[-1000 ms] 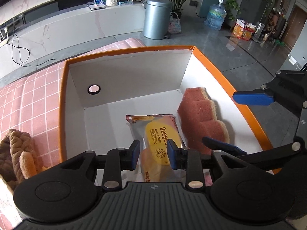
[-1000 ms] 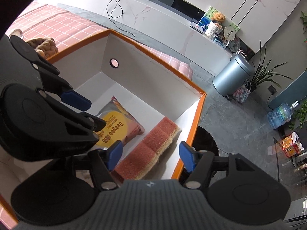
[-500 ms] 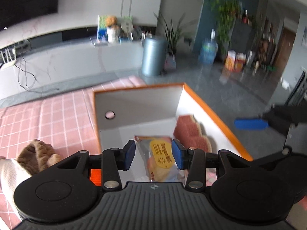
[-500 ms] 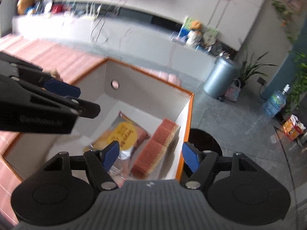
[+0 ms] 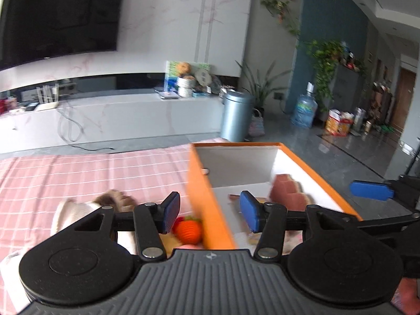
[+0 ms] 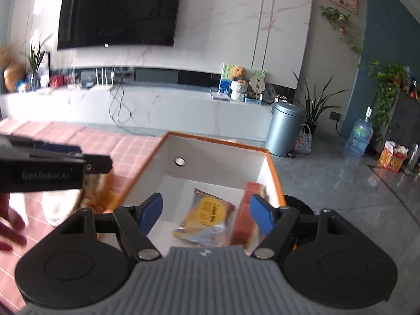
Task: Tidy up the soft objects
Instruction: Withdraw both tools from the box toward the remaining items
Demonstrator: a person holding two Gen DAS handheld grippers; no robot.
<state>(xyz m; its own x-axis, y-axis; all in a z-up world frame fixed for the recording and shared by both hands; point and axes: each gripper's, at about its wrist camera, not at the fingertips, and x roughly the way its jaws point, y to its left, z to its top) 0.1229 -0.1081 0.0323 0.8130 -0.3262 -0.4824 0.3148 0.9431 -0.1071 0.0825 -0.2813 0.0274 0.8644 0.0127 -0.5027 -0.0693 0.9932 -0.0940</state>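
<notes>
Sponge [image 6: 248, 215] & snack pkt [image 6: 207, 218] in box [image 5: 202, 197]; both tongs [image 5: 210, 214] [image 6: 206, 214] farther back, L opening, R wide, empty.

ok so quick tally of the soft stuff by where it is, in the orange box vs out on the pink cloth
In the orange box: 2, the snack packet and the sponge.
On the pink cloth: 2, the brown and cream plush and the orange toy.
Total: 4 visible; more may sit behind the grippers.
</notes>
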